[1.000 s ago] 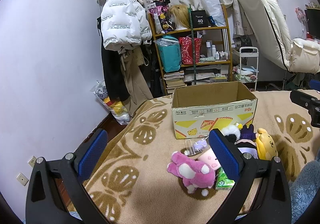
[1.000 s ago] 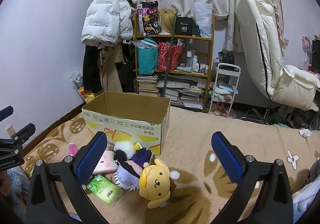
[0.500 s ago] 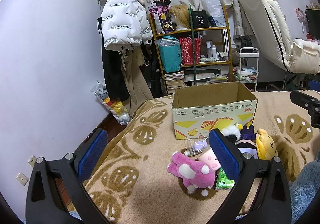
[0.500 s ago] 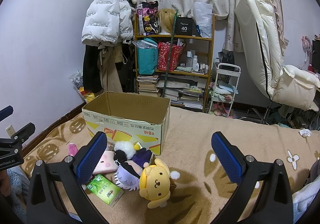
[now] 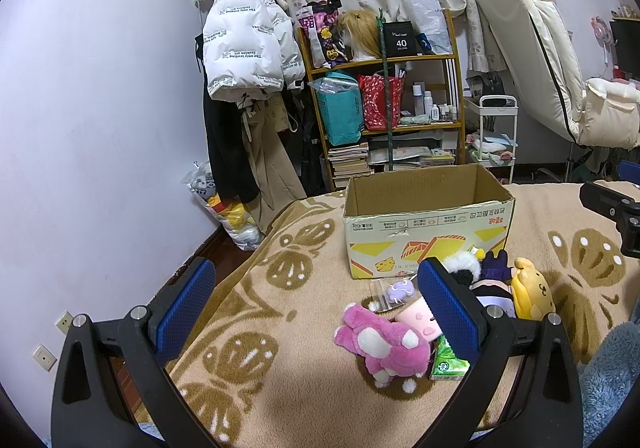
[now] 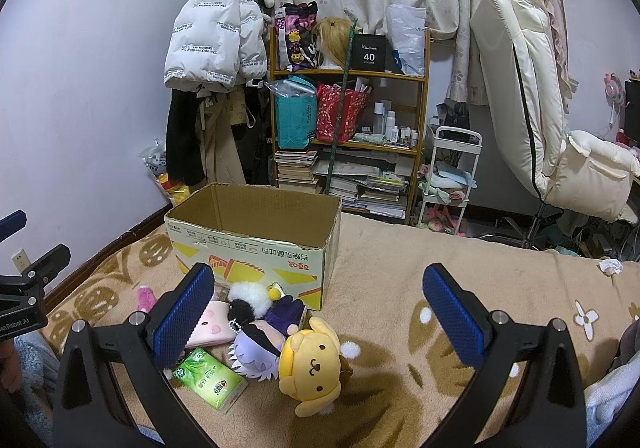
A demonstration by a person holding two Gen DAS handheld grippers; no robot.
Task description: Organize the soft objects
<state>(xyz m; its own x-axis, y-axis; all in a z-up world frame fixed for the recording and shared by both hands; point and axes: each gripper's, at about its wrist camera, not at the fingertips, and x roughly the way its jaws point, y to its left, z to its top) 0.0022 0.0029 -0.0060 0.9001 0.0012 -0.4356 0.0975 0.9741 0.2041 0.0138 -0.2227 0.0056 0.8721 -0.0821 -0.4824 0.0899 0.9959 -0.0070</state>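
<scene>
Plush toys (image 6: 310,362) beside seemingly empty box (image 6: 256,236)

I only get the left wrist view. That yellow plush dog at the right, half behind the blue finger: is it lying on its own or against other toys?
Observer: The right wrist view shows the yellow plush dog whole, its head beside a purple-haired plush doll.
Operator: And the green packet under the finger?
Observer: The green tissue pack lies flat on the blanket, in front of the doll.
Operator: Is the other gripper holding anything?
Observer: No. The right gripper is open and empty, raised above the toys.
Operator: Anything in the cardboard box?
Observer: The cardboard box shows only bare inner walls; its floor is hidden in both views.
</scene>
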